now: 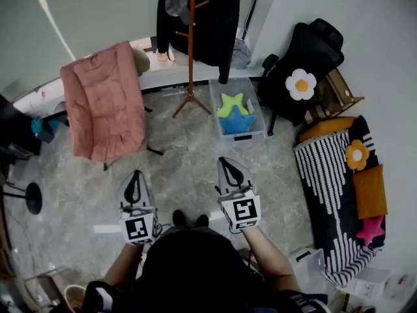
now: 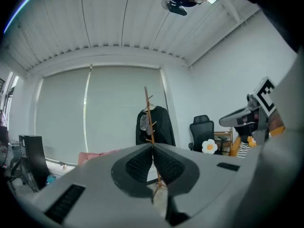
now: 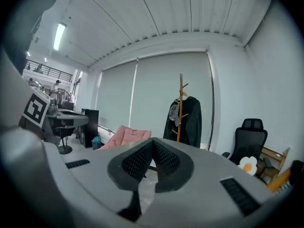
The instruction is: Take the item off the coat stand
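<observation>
Wooden coat stand [image 1: 191,44] has the black coat [image 1: 218,18] and a grey item [image 1: 176,0] hanging on it, so nothing's done yet. Your left gripper [image 1: 135,178] and right gripper [image 1: 226,165] are both pinched shut and empty, well short of the stand.

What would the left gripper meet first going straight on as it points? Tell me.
Probably the coat stand: in the left gripper view its pole rises right above the shut tips of the left gripper. The pink chair sits off to the left. Depth is hard to judge.
</observation>
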